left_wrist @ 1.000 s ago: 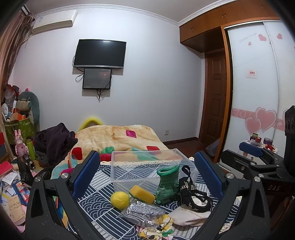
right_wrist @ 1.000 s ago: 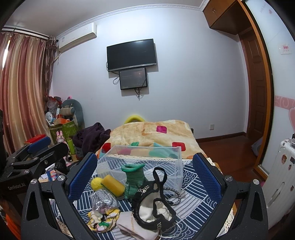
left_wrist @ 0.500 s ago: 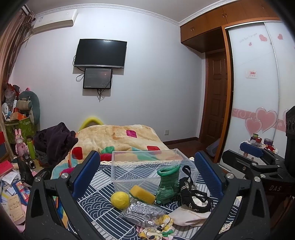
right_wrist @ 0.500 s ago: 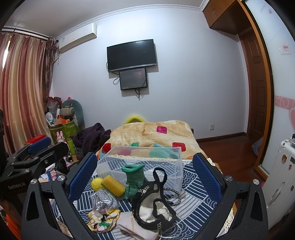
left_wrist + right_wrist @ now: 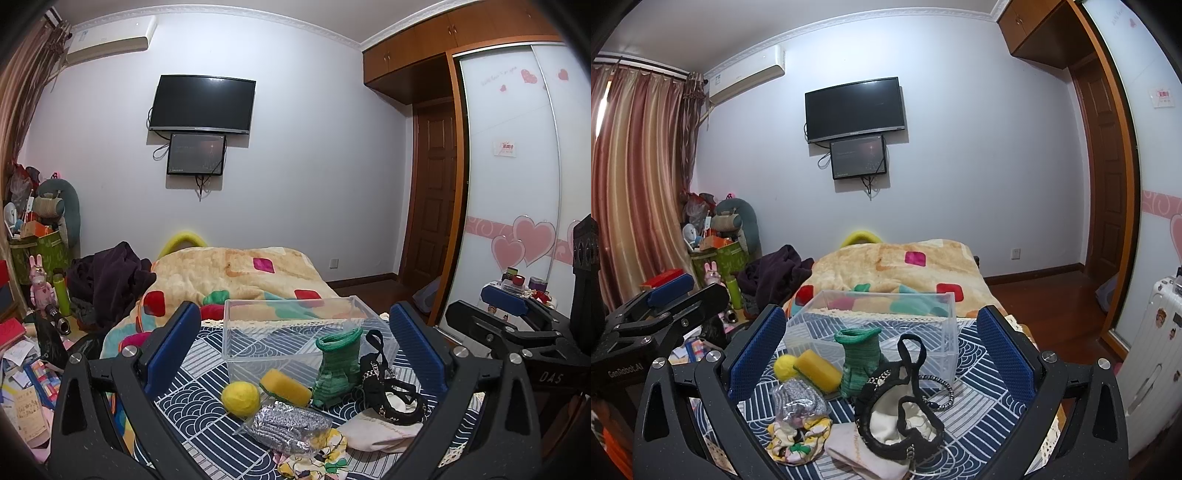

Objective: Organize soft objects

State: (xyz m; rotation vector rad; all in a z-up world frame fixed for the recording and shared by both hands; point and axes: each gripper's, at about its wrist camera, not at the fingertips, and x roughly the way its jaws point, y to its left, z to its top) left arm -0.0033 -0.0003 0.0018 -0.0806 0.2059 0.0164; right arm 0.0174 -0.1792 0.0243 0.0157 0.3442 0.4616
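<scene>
Both grippers hang released and empty, jaws spread wide, above the near edge of the cloth: the left gripper frames the pile from the left, the right gripper from the right. Nothing is in the clear bin yet, so the step in hand looks like the first pick.

The soft things lie in a loose cluster just in front of the bin. A yellow ball sits beside a yellow sponge, which touches or nearly touches the bin's front wall. A green knit boot stands upright next to the sponge. Nearer the cameras lie a silver scrubber in a clear bag, a floral scrunchie, a cream pouch, and a black strappy piece draped over the pouch, its loop standing up.

To do this well, take the outer pieces first: the ball suits the left gripper, as it lies free on its side. Come down with the fingers either side of it and close gently, since it may roll. The black piece is likely to snag the pouch or the bangle beside it, so lift it slowly by the loop. Carry each piece over the rim before letting go
</scene>
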